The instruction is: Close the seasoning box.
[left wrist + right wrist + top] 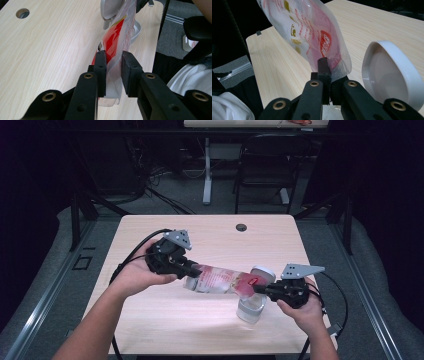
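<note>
Both tools clamp one pouch [220,281]: left tool [192,268] pinches an end of its glossy clear film, printed red and white, and right tool [260,289] nips the opposite end, jaws nearly shut on it. Stretched between them, the pouch hangs above the pale wood-grain worktop [210,235], over a clear round jar [251,309]. Beside it lies a smooth white rounded lid [392,75].

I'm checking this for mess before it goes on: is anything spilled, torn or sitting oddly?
No spill or tear shows. The odd part: the plastic pouch hangs in the air, stretched between the left gripper and right gripper, above a clear cup. A white lid sits beside it.
</note>
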`<state>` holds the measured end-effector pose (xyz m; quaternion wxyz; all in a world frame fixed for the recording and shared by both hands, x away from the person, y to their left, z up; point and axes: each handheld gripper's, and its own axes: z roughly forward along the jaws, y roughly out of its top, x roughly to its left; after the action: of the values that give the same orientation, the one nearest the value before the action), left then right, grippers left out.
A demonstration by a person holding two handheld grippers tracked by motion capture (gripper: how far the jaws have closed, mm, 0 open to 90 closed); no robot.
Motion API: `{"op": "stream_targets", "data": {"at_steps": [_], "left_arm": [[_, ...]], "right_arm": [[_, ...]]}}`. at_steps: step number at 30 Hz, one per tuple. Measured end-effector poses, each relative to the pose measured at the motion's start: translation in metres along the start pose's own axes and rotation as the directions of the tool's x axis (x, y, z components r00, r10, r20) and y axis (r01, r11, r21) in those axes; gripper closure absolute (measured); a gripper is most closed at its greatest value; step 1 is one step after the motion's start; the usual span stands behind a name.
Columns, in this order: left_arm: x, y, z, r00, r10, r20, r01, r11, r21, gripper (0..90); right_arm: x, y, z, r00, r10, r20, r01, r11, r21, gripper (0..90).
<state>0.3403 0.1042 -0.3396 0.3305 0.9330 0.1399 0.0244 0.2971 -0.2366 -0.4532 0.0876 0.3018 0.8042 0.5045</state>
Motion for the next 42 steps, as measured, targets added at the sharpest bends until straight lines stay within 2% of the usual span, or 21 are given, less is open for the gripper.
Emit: {"op": "stream_targets", "data": {"at_steps": [14, 42], "left_arm": [[0.0, 0.004, 0.0, 1.0, 0.004, -0.002, -0.004, 1.0, -0.002, 77.6], [-0.002, 0.016, 0.003, 0.9995, 0.031, 0.01, -0.031, 0.9995, -0.011, 78.5]], "right_arm": [[-0.001, -0.001, -0.001, 0.9999, 0.015, -0.003, -0.015, 1.0, -0.005, 89.4], [-0.002, -0.003, -0.012, 0.9992, 0.027, 0.028, -0.026, 0.999, -0.019, 89.0]]}}
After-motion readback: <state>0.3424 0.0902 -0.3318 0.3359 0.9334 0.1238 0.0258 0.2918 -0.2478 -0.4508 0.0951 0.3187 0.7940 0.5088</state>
